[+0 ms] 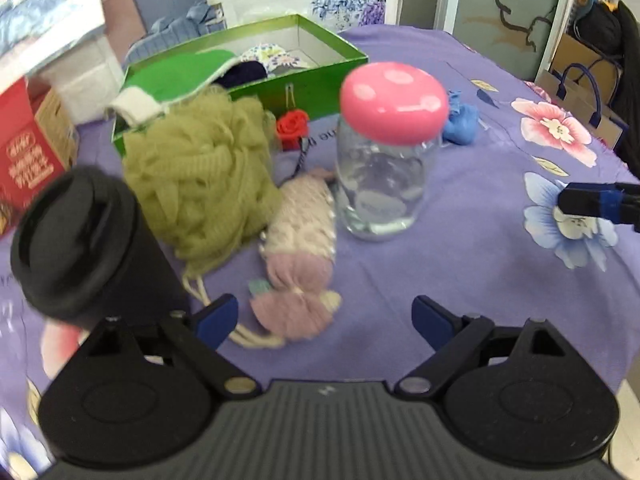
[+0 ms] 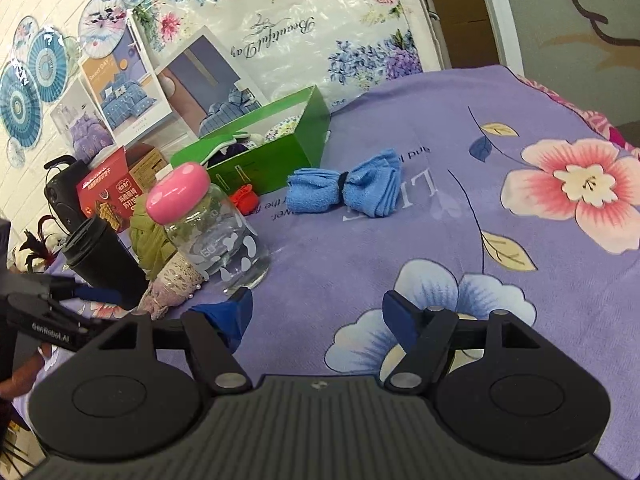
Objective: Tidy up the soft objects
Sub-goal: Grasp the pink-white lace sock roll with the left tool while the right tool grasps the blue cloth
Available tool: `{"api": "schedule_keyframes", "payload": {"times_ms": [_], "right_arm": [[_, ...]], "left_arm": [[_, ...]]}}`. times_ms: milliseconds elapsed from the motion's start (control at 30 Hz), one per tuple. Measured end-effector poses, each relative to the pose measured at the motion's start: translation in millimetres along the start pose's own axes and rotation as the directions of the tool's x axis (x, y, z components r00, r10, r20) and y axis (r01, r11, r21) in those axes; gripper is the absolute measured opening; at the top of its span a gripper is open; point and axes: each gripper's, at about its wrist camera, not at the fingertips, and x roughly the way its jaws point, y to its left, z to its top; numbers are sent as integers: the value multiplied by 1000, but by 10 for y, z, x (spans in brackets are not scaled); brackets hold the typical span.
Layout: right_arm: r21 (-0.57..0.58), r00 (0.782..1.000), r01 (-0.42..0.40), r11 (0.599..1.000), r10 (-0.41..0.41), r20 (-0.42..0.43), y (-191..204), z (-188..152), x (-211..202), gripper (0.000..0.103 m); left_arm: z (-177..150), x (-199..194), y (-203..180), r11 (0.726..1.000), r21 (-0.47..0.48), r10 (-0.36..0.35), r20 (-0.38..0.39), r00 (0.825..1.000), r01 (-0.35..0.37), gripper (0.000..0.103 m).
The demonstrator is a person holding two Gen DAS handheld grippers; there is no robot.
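A purple cloth printed with large pink and blue flowers covers the tabletop. Behind it stands a white brick wall hung with round blue paper fans and posters of bedding sets. A clear plastic sheet with lavender flower prints and cursive lettering leans against that wall. To the right a pale panel bears a dark painted branch. Past the tabletop's far right edge sits a paper bag with blue handles. The light is even and bright.
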Motion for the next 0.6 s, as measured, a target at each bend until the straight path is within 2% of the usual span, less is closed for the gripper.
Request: {"api": "schedule_keyframes", "payload": {"times_ms": [200, 333, 500, 600], "right_arm": [[-59, 1000, 11, 998, -12, -5, 40, 150, 76, 58], [-167, 998, 32, 985, -41, -51, 55, 298, 252, 58], [-382, 993, 2, 924, -47, -110, 99, 691, 647, 58], [-464, 986, -19, 885, -60, -154, 118, 959, 976, 59]], "left_arm": [[106, 388, 88, 999, -17, -30, -67, 997, 28, 93], [81, 542, 52, 1000, -13, -18, -90, 996, 17, 93], [55, 590, 56, 1000, -15, -24, -93, 995, 22, 93], [59, 601, 75, 1000, -16, -26, -95, 995, 25, 93]]}}
